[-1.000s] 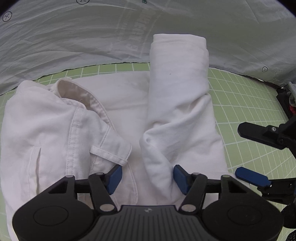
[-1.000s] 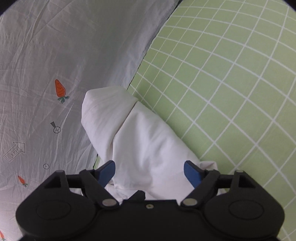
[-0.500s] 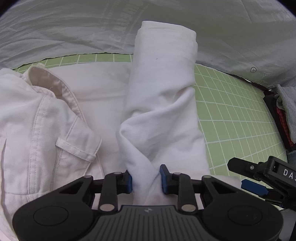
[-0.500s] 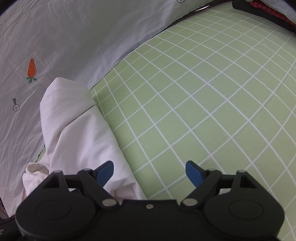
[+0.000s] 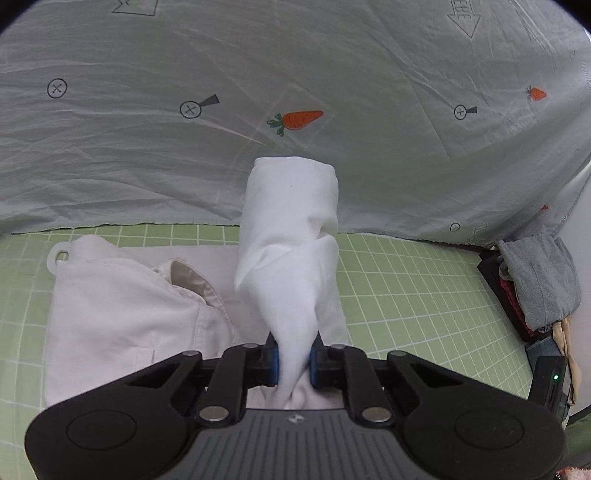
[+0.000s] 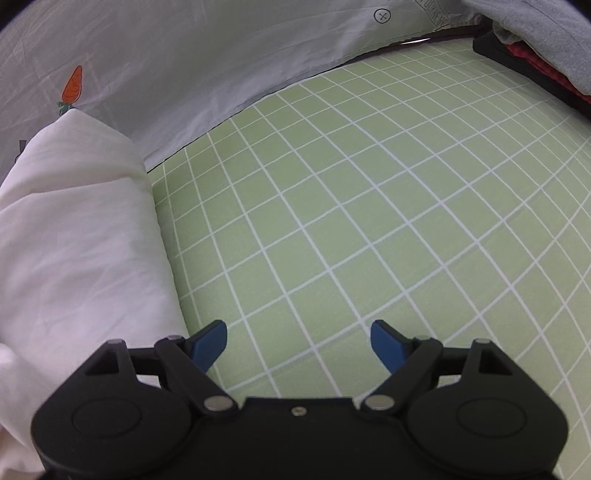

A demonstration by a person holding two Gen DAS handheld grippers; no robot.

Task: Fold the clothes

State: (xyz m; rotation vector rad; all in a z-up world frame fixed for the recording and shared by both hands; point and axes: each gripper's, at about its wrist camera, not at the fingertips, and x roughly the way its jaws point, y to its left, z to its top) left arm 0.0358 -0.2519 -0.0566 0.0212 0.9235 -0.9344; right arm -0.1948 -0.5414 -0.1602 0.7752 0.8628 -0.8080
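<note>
A white shirt (image 5: 122, 314) lies crumpled on the green grid mat (image 5: 406, 295), collar up at the left. Its sleeve (image 5: 291, 236) rises as a long fold from the shirt toward my left gripper (image 5: 293, 360), whose jaws are closing with the blue pads pressed on the bunched cloth. In the right wrist view the same white sleeve (image 6: 74, 236) fills the left side. My right gripper (image 6: 298, 341) hangs open over bare mat (image 6: 369, 206) to the right of the sleeve, with nothing between its fingers.
A pale sheet printed with carrots (image 5: 295, 120) drapes behind the mat. A stack of folded clothes, grey on top (image 5: 539, 277), sits at the right edge and shows again as a grey pile (image 6: 535, 33) at the top right. A dark device with a green light (image 5: 554, 384) stands nearby.
My left gripper closed on the sleeve's near end and lifted it up and back, so the sleeve now stands off the shirt. The right gripper swung off the sleeve over bare mat, still open.
</note>
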